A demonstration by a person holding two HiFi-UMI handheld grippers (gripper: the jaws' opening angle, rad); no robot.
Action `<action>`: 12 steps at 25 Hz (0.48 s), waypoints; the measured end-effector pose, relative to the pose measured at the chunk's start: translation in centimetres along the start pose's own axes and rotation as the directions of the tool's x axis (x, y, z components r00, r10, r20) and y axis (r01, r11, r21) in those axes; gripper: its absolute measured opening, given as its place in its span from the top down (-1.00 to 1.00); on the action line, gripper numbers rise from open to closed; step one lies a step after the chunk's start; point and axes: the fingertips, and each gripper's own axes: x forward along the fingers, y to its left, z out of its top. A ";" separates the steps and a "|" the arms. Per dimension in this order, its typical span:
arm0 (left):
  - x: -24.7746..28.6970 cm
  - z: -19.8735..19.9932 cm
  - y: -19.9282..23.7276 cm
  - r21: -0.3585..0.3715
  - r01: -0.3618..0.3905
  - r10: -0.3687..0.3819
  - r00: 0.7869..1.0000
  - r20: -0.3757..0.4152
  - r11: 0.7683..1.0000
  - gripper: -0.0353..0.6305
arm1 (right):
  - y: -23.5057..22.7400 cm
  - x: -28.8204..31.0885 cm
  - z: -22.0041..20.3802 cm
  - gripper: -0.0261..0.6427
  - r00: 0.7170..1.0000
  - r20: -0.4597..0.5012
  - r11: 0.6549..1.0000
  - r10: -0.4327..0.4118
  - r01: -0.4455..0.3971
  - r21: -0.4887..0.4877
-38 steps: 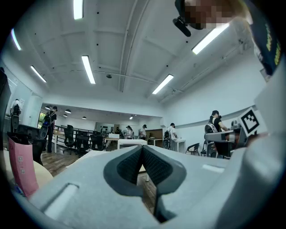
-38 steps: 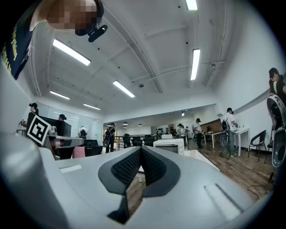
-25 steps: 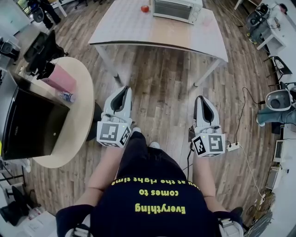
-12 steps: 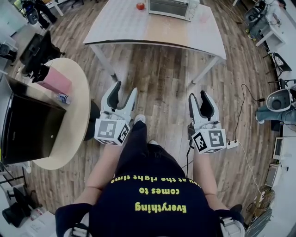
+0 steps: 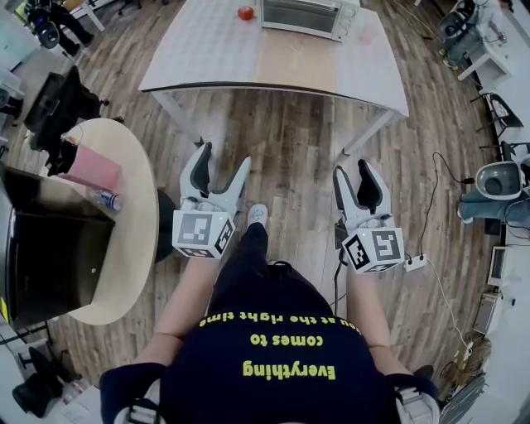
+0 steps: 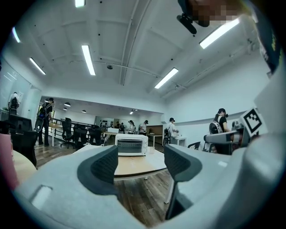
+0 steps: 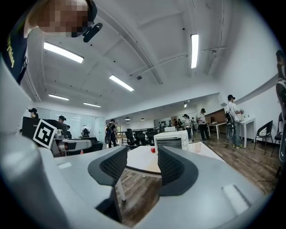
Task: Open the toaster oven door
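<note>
A wood-plank floor [image 5: 290,157] runs through an open office with strip lights overhead. A white table [image 5: 207,58] with a bare wooden strip down its middle stands ahead. The toaster oven [image 5: 308,16] sits toward the table's far edge, right of the middle, with its glass door facing this way and shut. A small red fruit [image 5: 245,12] lies near its left side.

Both grippers are held over the floor, well short of the table's near edge. The left gripper [image 5: 222,161] has its jaws wide and opening, with only floor and the distant table between them. The right gripper [image 5: 351,174] has its jaws apart, less widely, and also opening on nothing.

At the left, a round wooden table [image 5: 137,248] carries a pink box [image 5: 91,170], a plastic bottle [image 5: 106,199] and a black case.

The person's dark shirt [image 5: 281,339] has yellow print, upside down from here: "Everything comes to", then "at the right time", with a fold hiding some letters.
</note>
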 end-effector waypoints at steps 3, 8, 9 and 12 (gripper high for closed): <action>3.6 0.0 2.3 -0.001 0.015 -0.015 1.000 0.000 1.000 -0.09 | -0.9 3.8 0.0 0.28 1.000 -0.007 1.000 -0.013 0.013 -0.004; 10.8 0.4 6.3 -0.014 0.040 -0.040 0.999 0.001 0.999 -0.09 | -3.3 10.7 0.6 0.27 0.999 -0.020 0.999 -0.041 0.041 -0.011; 12.2 0.6 7.1 -0.013 0.045 -0.045 0.999 0.004 0.999 -0.09 | -3.8 12.2 0.8 0.27 0.999 -0.018 0.999 -0.048 0.048 -0.008; 16.2 1.7 9.5 0.003 0.065 -0.065 0.998 0.022 0.998 -0.09 | -5.2 16.3 1.7 0.26 0.997 0.003 0.997 -0.075 0.075 -0.005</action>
